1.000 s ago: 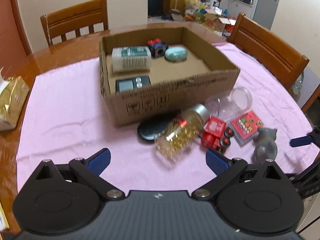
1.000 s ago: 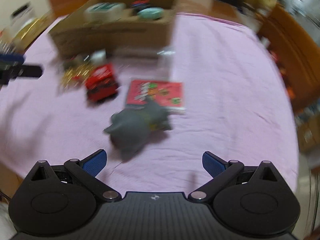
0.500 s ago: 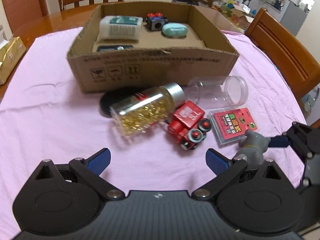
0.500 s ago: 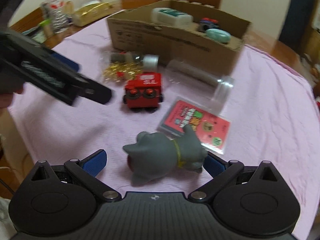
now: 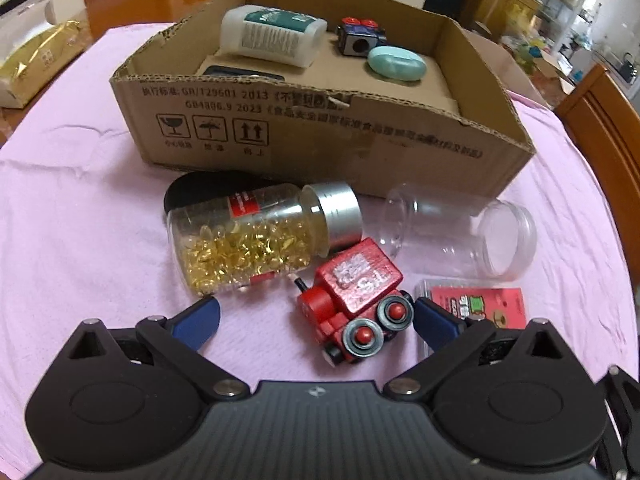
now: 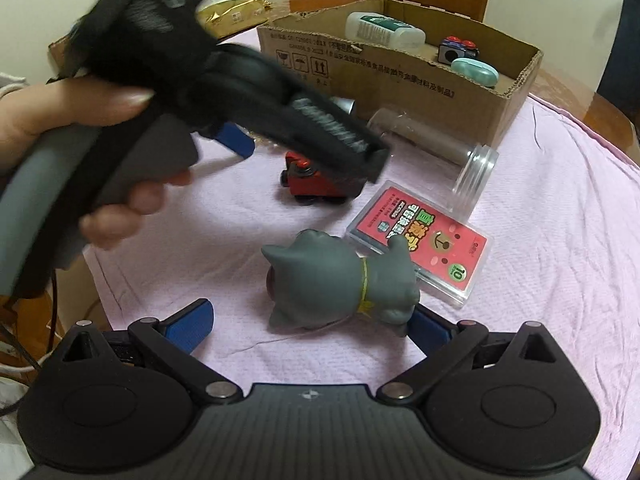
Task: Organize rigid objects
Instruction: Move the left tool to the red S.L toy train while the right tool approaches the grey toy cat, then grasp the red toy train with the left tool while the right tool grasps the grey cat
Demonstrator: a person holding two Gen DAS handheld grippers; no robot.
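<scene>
Lying on its side between the spread fingers of the left gripper (image 5: 316, 318), the red toy train (image 5: 354, 306) sits on the pink cloth (image 5: 80, 240) that covers the worktop, its two grey wheels with red hubs turned toward the camera; the jaws stand wide apart and hold nothing, though the right blue pad looks very close to the rear wheel. Just behind the train a capsule bottle (image 5: 256, 240) with a silver cap lies tipped over, its base overlapping a black disc (image 5: 200, 190), and a clear empty jar (image 5: 460, 234) lies beside it, mouth to the right. A pink card case (image 5: 484, 306) rests flat near the jar. The cardboard box (image 5: 320, 128) stands farther back and holds a white bottle (image 5: 272, 36), a blue-and-red block (image 5: 360, 38), a teal oval case (image 5: 396, 65) and a dark flat item largely hidden by the front wall. In the right wrist view, the right gripper (image 6: 312, 324) is likewise open and empty, with a grey cat figure (image 6: 344, 284) lying on its side between its fingers, the right pad close against the figure's back end. A hand (image 6: 80, 140) grips the left tool's handle above the train.
</scene>
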